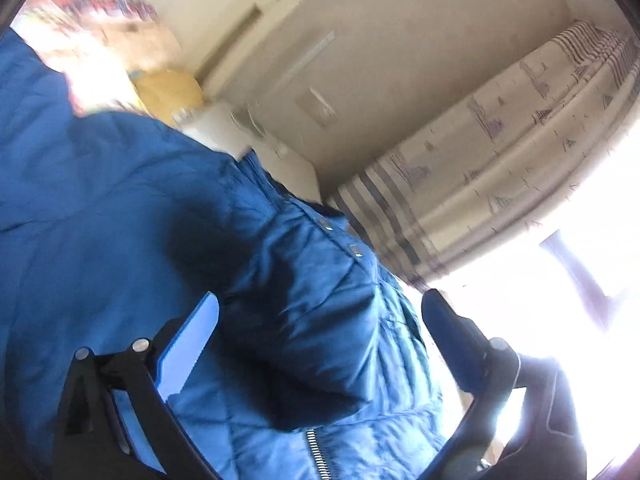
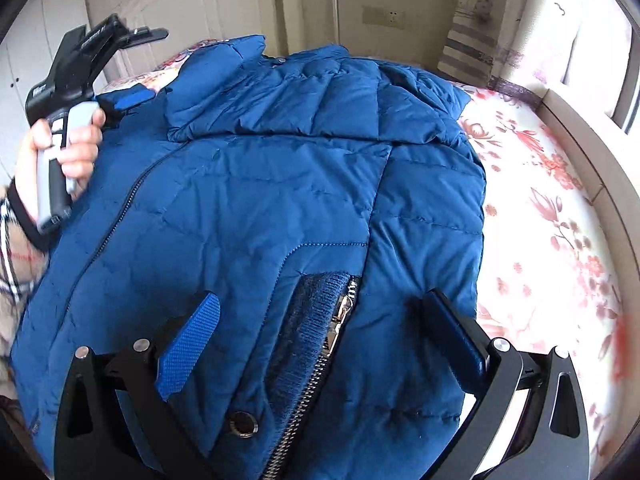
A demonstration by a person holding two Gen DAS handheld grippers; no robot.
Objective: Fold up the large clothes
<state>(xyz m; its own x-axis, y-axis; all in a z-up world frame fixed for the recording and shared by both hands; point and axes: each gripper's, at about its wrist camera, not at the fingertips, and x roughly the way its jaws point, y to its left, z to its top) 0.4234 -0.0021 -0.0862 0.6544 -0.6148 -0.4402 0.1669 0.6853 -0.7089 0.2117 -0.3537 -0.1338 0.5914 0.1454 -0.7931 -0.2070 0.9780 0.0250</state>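
The quilted blue down jacket (image 2: 256,184) lies part-folded on the floral-sheeted bed (image 2: 560,240). Both tools stand apart, empty: left tool (image 1: 320,320) (lifted clear), right tool (image 2: 320,312) over the zipped hem (image 2: 332,320). Next likely: grip the hem and fold upward.

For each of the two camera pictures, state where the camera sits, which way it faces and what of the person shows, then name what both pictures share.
Left wrist view: sits on the left gripper, faces across the blue jacket toward the wall and curtain; only its open fingers show.
Right wrist view: sits on the right gripper, looks down on the jacket spread on the floral bed; its open fingers, the person's left hand and a checked sleeve show.
Shared: the jacket, its zipper and the left gripper.
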